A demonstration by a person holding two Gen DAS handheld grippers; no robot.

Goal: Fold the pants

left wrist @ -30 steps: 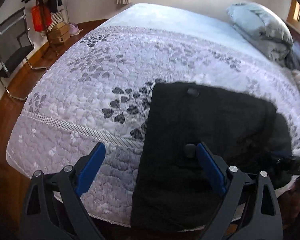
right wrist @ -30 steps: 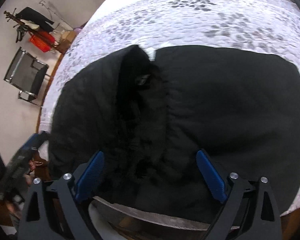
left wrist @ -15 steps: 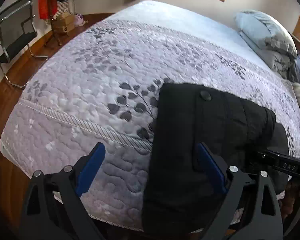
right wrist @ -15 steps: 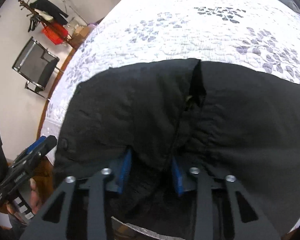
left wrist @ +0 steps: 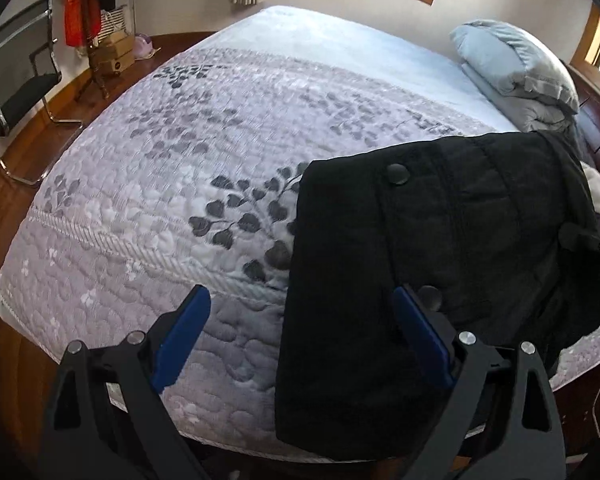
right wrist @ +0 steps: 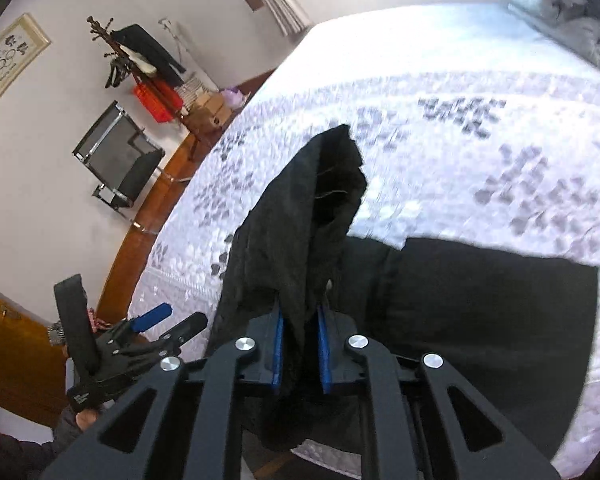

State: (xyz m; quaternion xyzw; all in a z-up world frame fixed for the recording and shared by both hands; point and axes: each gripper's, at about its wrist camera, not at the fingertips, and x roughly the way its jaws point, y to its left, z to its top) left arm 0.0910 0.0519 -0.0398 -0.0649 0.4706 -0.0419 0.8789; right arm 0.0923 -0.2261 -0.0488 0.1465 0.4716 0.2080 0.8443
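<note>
Right wrist view shows the black quilted pants (right wrist: 480, 320) lying at the near edge of the floral quilted bedspread (right wrist: 460, 140), one bunched fold raised in my right gripper (right wrist: 299, 350), its jaws closing on the cloth, I judge to carry it over. My left gripper (left wrist: 300, 336) hangs spread and empty, beside the pants.
</note>
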